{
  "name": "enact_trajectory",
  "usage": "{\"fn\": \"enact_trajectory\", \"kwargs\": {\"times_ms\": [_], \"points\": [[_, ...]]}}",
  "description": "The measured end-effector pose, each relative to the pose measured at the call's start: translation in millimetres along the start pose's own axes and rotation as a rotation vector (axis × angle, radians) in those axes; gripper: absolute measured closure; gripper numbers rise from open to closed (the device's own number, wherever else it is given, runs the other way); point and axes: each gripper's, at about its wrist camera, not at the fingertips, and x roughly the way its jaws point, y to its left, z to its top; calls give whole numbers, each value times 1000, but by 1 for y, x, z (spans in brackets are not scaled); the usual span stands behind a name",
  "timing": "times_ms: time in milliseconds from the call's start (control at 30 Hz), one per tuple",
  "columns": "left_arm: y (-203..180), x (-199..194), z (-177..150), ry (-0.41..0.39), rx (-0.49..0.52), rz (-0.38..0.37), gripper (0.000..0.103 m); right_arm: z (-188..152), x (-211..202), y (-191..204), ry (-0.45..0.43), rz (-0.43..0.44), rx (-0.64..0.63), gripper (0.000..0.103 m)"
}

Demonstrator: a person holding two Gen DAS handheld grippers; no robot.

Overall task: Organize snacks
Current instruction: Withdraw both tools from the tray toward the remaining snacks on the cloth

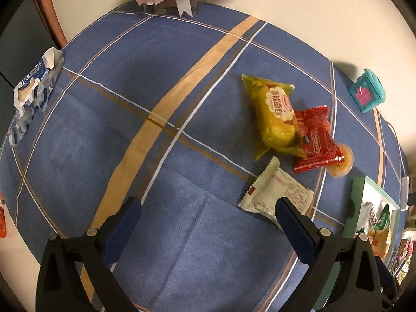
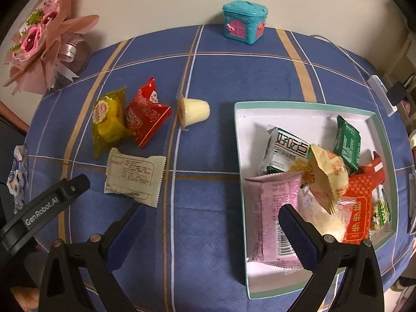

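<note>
Left gripper (image 1: 208, 208): your jaws stand wide apart over the blue plaid cloth (image 1: 161, 171), holding nothing.
White packet (image 1: 277, 195): it lies flat just ahead of your right finger, which covers its near corner; whether they touch, you cannot tell.
Yellow packet (image 1: 275, 117): farther ahead of that same finger, its edge lapping the red packet (image 1: 316, 143).
Jelly cup (image 1: 340, 162): it peeks out from under the red packet, right of your jaws.
Right gripper (image 2: 208, 213): your jaws gape here too, empty, hanging over cloth and box edge.
Box (image 2: 306, 105): the green-rimmed tray sits ahead and right; your right finger overlaps its near part, above a pink packet (image 2: 273, 213).
Box contents: packets piled together, a green one (image 2: 347, 143) at the far side, an orange one (image 2: 358, 205) to the right.
Loose snacks: white, yellow and red packets and the cup lie ahead-left of your right jaws, outside the box.
Teal toy house (image 2: 244, 24): far ahead, at the cloth's edge.
Bouquet (image 2: 44, 44): far left.
</note>
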Motion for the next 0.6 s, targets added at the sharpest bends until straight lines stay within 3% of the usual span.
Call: {"fn": "enact_trajectory", "kwargs": {"times_ms": [600], "points": [[-8,12,11,8,4,-12,1,20,24,21,-7,8,-22,0]]}}
